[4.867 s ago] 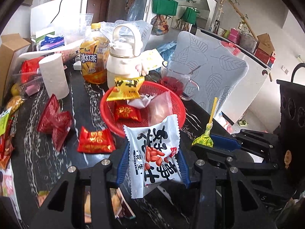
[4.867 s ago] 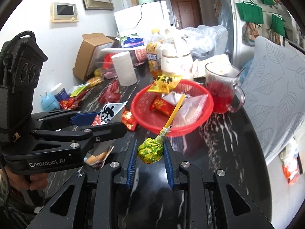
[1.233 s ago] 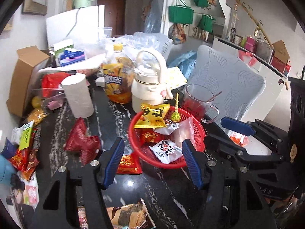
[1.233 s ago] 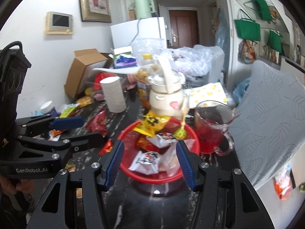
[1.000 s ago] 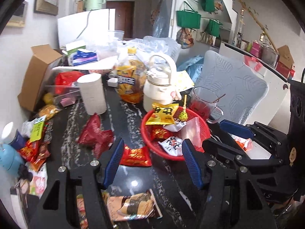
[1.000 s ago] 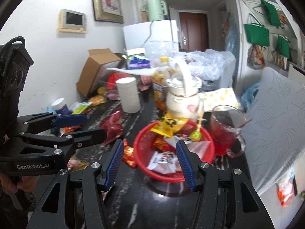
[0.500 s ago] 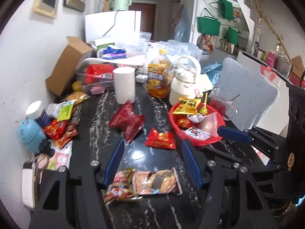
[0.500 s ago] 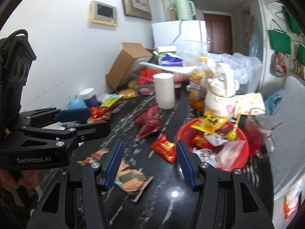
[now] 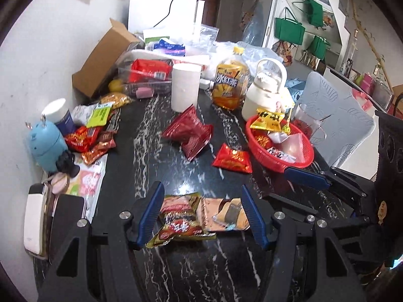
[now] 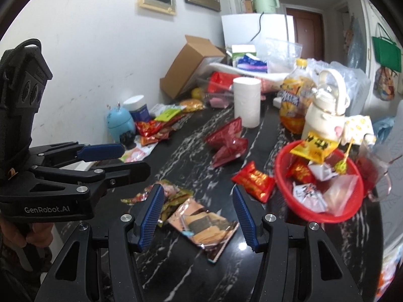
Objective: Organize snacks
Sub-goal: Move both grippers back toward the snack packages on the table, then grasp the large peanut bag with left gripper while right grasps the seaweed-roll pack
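Here the left gripper (image 9: 201,214) hangs above the black table (image 9: 176,171), fingers apart and empty, with two flat snack packets (image 9: 199,216) framed between the blue pads. Likewise the right gripper (image 10: 197,214) is spread and empty, the cracker packet (image 10: 205,226) lying on the table between its fingers. The red basket (image 10: 282,183), holding several snacks, stands to the right.
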{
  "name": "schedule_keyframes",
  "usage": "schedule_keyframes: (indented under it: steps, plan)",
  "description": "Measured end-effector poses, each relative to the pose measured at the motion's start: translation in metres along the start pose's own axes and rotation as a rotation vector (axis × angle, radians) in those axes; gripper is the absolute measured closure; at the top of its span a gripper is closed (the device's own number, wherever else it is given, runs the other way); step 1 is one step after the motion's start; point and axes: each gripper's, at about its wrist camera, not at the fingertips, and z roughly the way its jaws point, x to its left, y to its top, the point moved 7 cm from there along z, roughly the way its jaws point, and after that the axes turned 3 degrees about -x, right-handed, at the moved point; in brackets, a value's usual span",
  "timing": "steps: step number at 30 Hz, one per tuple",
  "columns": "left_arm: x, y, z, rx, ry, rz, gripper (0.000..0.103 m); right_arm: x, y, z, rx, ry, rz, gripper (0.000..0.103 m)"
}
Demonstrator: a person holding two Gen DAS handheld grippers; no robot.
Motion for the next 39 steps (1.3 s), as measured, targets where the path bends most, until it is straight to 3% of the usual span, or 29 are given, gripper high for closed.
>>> schedule_keyframes:
  steps: [15, 24, 28, 33, 36, 39]
  plan:
    - [0.03, -0.035, 0.051, 0.124, -0.03, -0.107, 0.041, -0.015, -0.025, 0.051, 0.126, -0.018, 0.064, 0.046]
    - [0.042, -0.031, 0.077, 0.167, -0.033, -0.13, 0.041, -0.04, -0.027, 0.078, 0.174, -0.066, 0.124, 0.046]
    - [0.041, -0.038, 0.087, 0.205, -0.054, -0.139, 0.041, -0.042, -0.031, 0.087, 0.209, -0.039, 0.135, 0.043]
    - [0.045, -0.054, 0.096, 0.238, -0.028, -0.131, 0.041, -0.037, -0.038, 0.093, 0.241, 0.009, 0.116, 0.042]
    - [0.046, -0.059, 0.097, 0.235, -0.068, -0.161, 0.041, -0.03, -0.047, 0.093, 0.268, 0.061, 0.102, 0.042]
    - [0.047, -0.061, 0.097, 0.212, -0.091, -0.175, 0.041, -0.025, -0.051, 0.089, 0.274, 0.081, 0.09, 0.032]
